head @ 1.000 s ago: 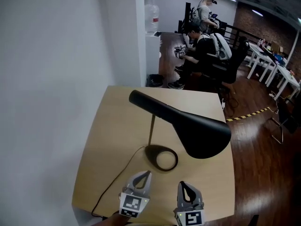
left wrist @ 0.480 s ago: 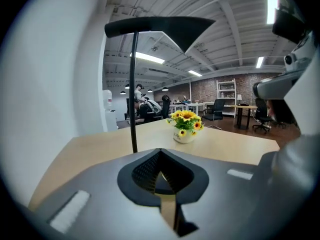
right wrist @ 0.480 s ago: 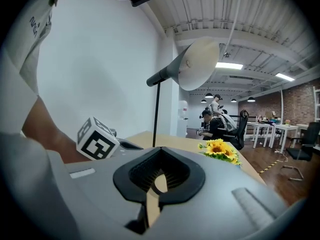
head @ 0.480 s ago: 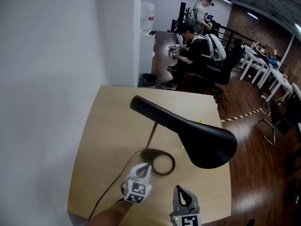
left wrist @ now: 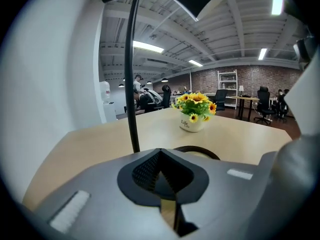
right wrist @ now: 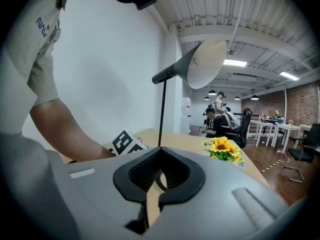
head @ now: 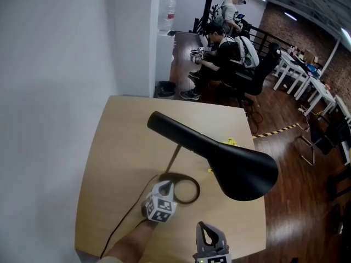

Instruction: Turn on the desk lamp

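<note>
A black desk lamp stands on the wooden table (head: pixel 115 141). Its wide shade (head: pixel 241 169) hangs to the right, and a thin stem (head: pixel 173 160) rises from a ring-shaped base (head: pixel 185 188). My left gripper (head: pixel 163 190) is shut and empty, with its tip at the near left rim of the base. In the left gripper view the stem (left wrist: pixel 132 84) and the ring base (left wrist: pixel 197 151) lie just past the jaw tips (left wrist: pixel 160 151). My right gripper (head: pixel 207 239) is shut and empty, low near the table's front edge. Its view shows the shade (right wrist: pixel 205 64) from below.
The lamp's black cord (head: pixel 126 215) runs from the base to the table's front left edge. A small white pot of yellow flowers (left wrist: pixel 192 118) stands behind the lamp, mostly hidden under the shade in the head view. A white wall is on the left; people sit at desks far behind.
My left gripper has moved forward to the lamp's ring base. My right gripper has dropped back toward the bottom edge of the head view.
</note>
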`<state>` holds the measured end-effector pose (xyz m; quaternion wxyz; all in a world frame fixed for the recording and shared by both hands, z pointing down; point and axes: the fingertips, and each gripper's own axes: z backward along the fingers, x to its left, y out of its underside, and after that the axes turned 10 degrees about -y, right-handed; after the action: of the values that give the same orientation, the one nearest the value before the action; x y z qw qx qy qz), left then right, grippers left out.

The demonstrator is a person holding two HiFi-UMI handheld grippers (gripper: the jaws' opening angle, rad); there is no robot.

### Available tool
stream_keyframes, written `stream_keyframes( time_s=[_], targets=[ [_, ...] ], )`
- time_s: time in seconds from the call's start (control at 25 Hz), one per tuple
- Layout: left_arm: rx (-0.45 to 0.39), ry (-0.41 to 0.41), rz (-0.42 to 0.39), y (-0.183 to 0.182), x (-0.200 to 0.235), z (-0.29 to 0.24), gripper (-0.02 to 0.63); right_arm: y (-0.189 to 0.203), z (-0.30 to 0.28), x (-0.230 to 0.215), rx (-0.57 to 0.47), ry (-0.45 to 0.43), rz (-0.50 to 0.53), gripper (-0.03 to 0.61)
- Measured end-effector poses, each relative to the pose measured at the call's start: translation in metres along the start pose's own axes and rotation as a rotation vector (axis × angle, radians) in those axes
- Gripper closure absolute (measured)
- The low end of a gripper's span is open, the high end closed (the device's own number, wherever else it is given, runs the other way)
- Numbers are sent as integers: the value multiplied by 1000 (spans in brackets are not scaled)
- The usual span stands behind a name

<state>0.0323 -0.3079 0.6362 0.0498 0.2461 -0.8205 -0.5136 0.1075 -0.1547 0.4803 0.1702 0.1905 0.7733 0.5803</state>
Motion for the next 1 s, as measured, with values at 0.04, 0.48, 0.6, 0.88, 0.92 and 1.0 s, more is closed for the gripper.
stream_keyframes(
  time_s=[0.04, 0.48, 0.6, 0.88, 0.92, 1.0],
  targets=[
    [2, 0, 7, 1, 0, -2, 620, 0, -1, 1, 2, 2, 0, 580],
    [10, 6, 26, 0, -1, -10, 620, 38, -59, -25, 77, 8, -56, 581],
    [10, 11, 24, 0, -4, -13, 618, 55, -77, -32, 125, 10, -61, 581],
    [24, 19, 50, 4, -7, -24, 620, 73, -106, -35, 190, -11, -61, 580],
    [32, 18, 52, 6, -7, -26, 620, 75, -108, -38, 195, -2, -62, 580],
    [46, 19, 51, 10, -7, -29, 620, 78, -111, -43, 201, 11, -60, 581]
  ],
)
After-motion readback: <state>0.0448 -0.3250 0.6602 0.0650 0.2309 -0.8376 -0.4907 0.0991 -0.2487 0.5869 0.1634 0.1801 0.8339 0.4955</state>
